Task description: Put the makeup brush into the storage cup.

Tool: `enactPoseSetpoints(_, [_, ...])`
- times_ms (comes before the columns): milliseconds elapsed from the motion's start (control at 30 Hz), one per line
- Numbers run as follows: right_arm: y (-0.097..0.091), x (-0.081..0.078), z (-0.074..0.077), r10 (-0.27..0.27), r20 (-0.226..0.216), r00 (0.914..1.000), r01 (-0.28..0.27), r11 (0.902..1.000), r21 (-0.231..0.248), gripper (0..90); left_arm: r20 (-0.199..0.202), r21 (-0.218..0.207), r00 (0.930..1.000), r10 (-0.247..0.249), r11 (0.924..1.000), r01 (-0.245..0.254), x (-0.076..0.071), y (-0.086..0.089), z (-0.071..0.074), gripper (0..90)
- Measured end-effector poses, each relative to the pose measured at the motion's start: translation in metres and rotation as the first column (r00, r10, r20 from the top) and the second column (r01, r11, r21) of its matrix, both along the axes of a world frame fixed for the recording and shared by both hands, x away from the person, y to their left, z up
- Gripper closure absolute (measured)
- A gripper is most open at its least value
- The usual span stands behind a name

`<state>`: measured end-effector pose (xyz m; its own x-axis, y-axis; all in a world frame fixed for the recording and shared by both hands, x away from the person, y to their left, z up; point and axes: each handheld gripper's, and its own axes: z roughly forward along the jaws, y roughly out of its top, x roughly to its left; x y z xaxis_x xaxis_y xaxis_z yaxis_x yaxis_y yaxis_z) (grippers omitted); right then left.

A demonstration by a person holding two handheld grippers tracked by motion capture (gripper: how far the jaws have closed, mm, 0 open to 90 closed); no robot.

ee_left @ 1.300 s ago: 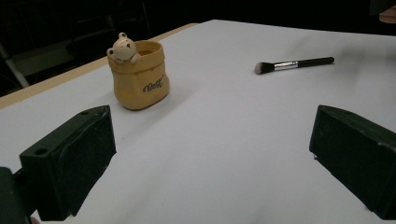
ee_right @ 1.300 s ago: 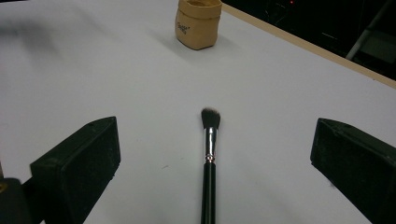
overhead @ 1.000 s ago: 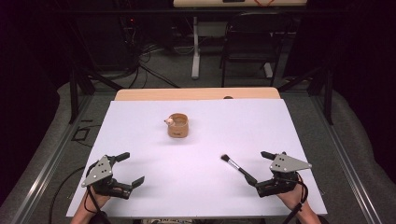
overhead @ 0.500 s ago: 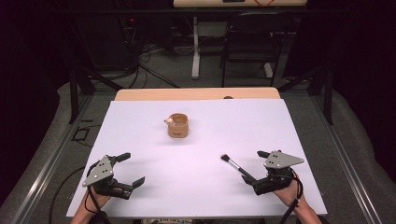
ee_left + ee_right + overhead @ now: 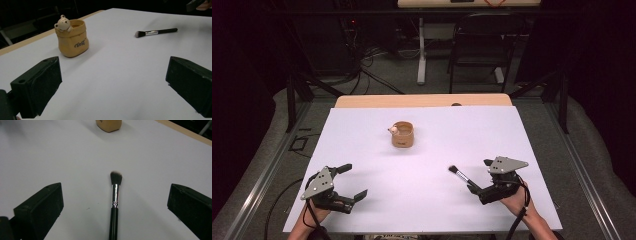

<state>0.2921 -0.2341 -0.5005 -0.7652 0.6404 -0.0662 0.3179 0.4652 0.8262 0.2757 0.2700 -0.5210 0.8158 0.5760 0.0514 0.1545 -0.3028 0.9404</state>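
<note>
We've got the makeup brush (image 5: 114, 202) lying flat on the white table (image 5: 432, 200), handle end sitting right between the 2 spread jaws of the right gripper (image 5: 485, 176), bristles pointing away toward the bear-faced yellow pot (image 5: 402, 134). Nothing's touching the brush. The left gripper (image 5: 353, 181) is spread wide too, holding nothing, well apart from the brush.

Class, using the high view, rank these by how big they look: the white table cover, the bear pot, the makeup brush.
1. White table cover: largest.
2 and 3. Bear pot and makeup brush: similar extent; the brush lies nearer the camera, so I leave them unranked.
</note>
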Motion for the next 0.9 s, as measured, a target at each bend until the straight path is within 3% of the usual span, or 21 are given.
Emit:
enactPoseSetpoints(500, [0.012, 0.015, 0.002, -0.002, -0.087, 0.9962, -0.004, 0.9977, -0.068, 0.0, -0.002, -0.002, 1.0000, -0.006, 1.0000, 0.006, 0.000, 0.001, 0.000, 0.2])
enactPoseSetpoints(900, [0.024, 0.032, 0.012, 0.002, -0.190, 0.9818, -0.034, 0.9857, -0.165, 0.0, -0.001, -0.002, 1.0000, -0.004, 1.0000, 0.004, 0.000, 0.001, 0.000, 0.2])
